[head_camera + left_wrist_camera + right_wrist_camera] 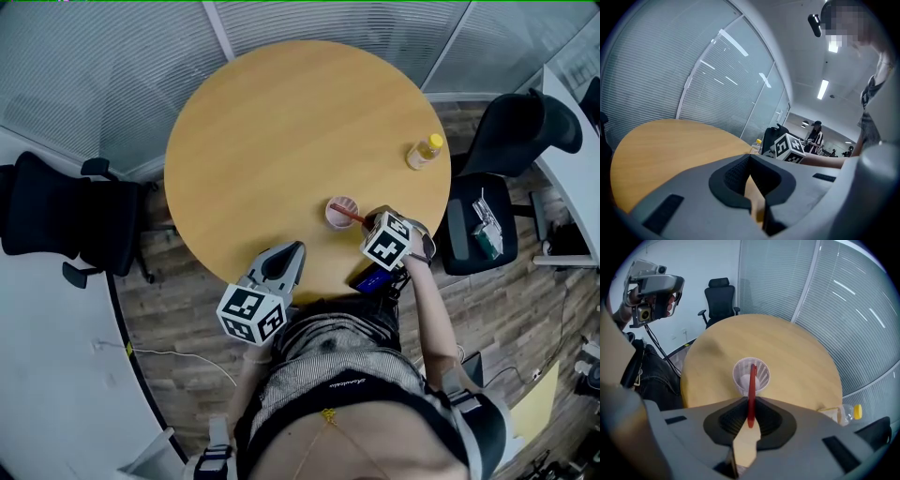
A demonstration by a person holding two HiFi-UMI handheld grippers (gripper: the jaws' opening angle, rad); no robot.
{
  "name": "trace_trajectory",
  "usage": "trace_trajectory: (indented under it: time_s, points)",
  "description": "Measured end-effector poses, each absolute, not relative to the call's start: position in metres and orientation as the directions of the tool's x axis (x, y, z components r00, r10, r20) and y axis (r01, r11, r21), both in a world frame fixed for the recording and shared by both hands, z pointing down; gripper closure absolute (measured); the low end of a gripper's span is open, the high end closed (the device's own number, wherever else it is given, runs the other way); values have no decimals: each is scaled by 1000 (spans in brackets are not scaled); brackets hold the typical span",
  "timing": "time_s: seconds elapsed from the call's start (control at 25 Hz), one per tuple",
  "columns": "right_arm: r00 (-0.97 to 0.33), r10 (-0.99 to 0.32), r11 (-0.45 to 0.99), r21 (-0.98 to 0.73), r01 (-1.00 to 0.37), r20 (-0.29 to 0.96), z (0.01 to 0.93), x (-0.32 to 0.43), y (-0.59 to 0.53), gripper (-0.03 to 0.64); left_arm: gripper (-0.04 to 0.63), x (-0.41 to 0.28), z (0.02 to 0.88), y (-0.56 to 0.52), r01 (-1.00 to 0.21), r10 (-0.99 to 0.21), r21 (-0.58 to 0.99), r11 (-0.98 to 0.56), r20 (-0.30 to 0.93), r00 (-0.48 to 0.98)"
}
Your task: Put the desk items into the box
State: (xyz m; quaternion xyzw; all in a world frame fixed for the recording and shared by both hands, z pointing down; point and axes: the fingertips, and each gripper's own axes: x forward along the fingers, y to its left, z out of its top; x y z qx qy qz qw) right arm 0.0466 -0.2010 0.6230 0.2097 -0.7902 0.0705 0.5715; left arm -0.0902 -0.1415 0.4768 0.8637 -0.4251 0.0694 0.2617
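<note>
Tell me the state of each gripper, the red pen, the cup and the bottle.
left gripper: shut, nothing between its jaws.
right gripper: shut on the red pen.
red pen: gripped, far end at the mouth of the cup.
cup: upright, open-topped.
bottle: yellow cap on.

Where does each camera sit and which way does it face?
Head view: on head, steeply down at table; torso, forearms, left gripper, right gripper.
Left gripper view: on left gripper, across table toward blinds; its shut jaws, right forearm.
Right gripper view: on right gripper, at cup past gripped red pen; trousers.
All share table, bottle.
</note>
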Motion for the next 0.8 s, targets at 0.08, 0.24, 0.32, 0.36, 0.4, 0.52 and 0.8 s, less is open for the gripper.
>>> trace_trajectory:
  time_s: [0.08,0.24,0.32,0.36,0.4,0.52,0.8]
  points:
    - [-255,-249,905,130,-404,934,624,45,-203,555,577,-91,478,-143,-771,-698,393,-501,344,628]
    - [-258,-236,910,120,-397,937,626,43,-204,555,577,-91,480,-146,-772,-696,395,-499,347,628]
    - [-257,-238,911,123,-395,937,628,41,-206,555,577,-92,481,-147,-772,-698,395,-497,346,627]
    - [-256,-239,911,124,-394,937,628,40,-206,555,577,-93,481,-148,-773,-700,396,-496,344,626]
    - [-255,-238,911,124,-394,937,627,40,-207,555,577,-94,480,-149,-773,-702,398,-494,342,625]
    - [-276,-236,908,110,-404,932,625,36,-208,555,577,-97,480,-149,-775,-704,398,-491,342,622]
    - [-355,-239,892,60,-448,904,625,25,-217,555,577,-99,483,-155,-777,-702,399,-486,352,619]
